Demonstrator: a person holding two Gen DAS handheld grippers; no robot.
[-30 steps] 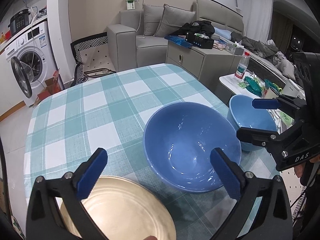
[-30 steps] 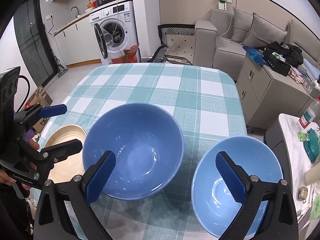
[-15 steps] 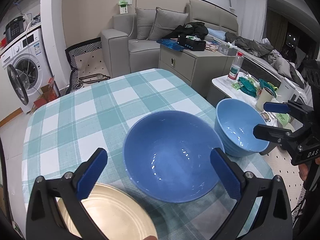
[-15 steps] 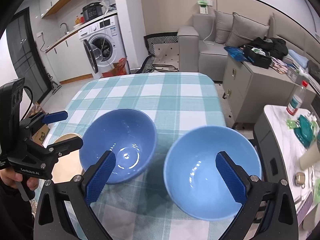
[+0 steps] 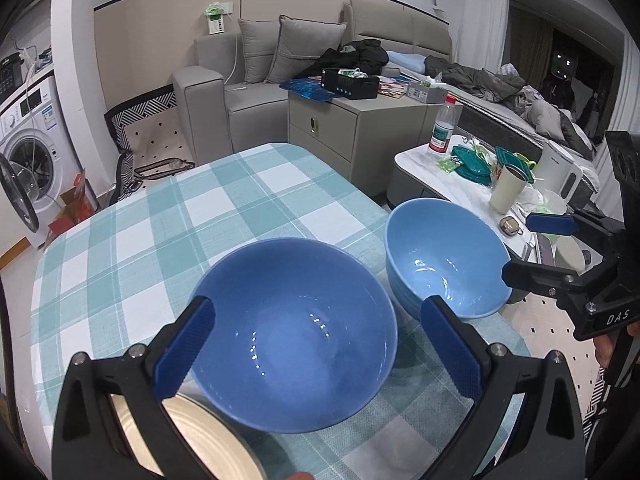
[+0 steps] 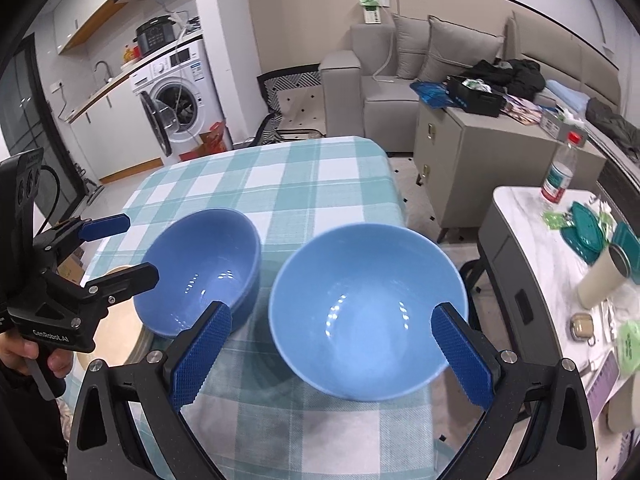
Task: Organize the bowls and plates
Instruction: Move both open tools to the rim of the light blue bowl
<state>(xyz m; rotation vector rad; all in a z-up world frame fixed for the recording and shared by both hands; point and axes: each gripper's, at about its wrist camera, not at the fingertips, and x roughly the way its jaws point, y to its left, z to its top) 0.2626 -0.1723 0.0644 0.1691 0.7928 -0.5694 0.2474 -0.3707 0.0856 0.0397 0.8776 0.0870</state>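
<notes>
The left claw stands wide open and empty over the darker blue bowl; its body reads "GenRobot.AI" in the right wrist view. The right claw also gapes wide, holding nothing, with the lighter blue bowl between its pads; "DAS" shows on its side in the left wrist view. Both bowls sit near the front edge of the checked bench, just beside each other. A cream plate lies at the left, beside the darker bowl.

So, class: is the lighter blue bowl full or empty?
Empty: the lighter blue bowl shows only bare glazed interior with light reflections.
</notes>
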